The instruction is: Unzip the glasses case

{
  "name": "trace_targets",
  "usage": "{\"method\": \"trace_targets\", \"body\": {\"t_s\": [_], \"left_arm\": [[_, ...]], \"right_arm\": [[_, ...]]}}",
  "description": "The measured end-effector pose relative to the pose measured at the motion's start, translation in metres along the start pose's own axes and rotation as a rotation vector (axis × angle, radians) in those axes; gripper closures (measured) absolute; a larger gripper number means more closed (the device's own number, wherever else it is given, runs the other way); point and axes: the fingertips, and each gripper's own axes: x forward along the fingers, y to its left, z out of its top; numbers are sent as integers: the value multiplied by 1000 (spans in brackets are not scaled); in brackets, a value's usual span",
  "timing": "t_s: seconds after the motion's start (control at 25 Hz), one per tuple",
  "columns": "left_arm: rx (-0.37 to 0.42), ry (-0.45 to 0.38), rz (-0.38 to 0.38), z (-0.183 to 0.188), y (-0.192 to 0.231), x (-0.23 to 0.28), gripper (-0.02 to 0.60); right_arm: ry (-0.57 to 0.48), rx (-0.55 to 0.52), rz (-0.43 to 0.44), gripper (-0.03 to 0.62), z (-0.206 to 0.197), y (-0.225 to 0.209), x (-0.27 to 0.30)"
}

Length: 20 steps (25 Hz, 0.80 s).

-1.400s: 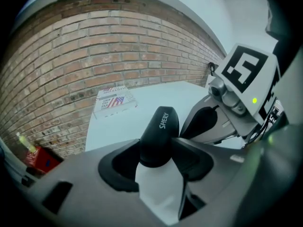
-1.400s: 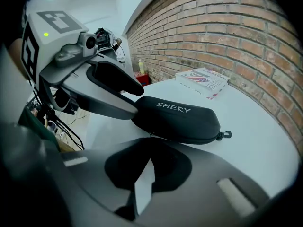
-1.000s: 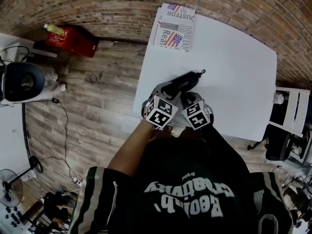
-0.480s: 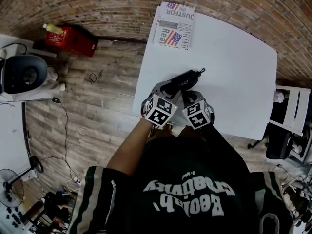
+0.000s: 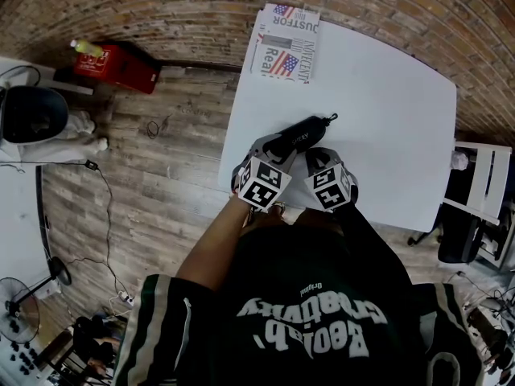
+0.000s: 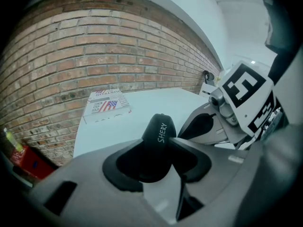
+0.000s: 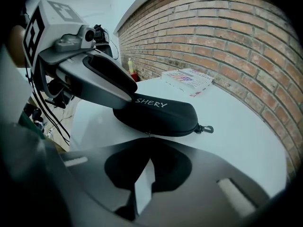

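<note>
Change: against the two earlier head views almost nothing differs. The right gripper [image 7: 148, 139] has its marker cube a touch further right, and the black oval fabric glasses case [image 7: 161, 115] lies on the same slant.
Meaning: reads as a pause with both grips set. No gap shows along the seam, so I judge the unzipping not begun, or barely.
Left gripper [image 6: 157, 148]: fingers clamped on the case's near end, one on each side, pinning it to the white tabletop [image 5: 386, 135].
Right gripper: fingers together, tips at the long-side seam. The small metal zip pull [image 7: 148, 135] shows right at the tips and looks pinched.
Case position: toward the near-left part of the tabletop. Its far end, with a small black clip [image 7: 204, 129], points away to the right.
Edges: the tabletop's left edge is just beside the left gripper, and its near edge is close under both. A wooden plank floor [image 5: 145, 183] lies beyond.
Open room: bare tabletop to the right and beyond the case. The folded newspaper with flag print [image 5: 286, 43] at the far edge is well apart.
Next move: drawing the zip pull along the seam should meet no obstacle.
</note>
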Motion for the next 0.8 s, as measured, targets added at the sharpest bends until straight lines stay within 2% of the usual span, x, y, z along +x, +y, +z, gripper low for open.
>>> {"method": "trace_targets", "body": {"t_s": [0.36, 0.8], "left_arm": [[7, 14, -4, -1, -1, 0, 411], [8, 44, -7, -1, -1, 2, 410]], "right_arm": [[12, 2, -32, 582, -7, -22, -3], [32, -45, -49, 582, -10, -46, -3]]}}
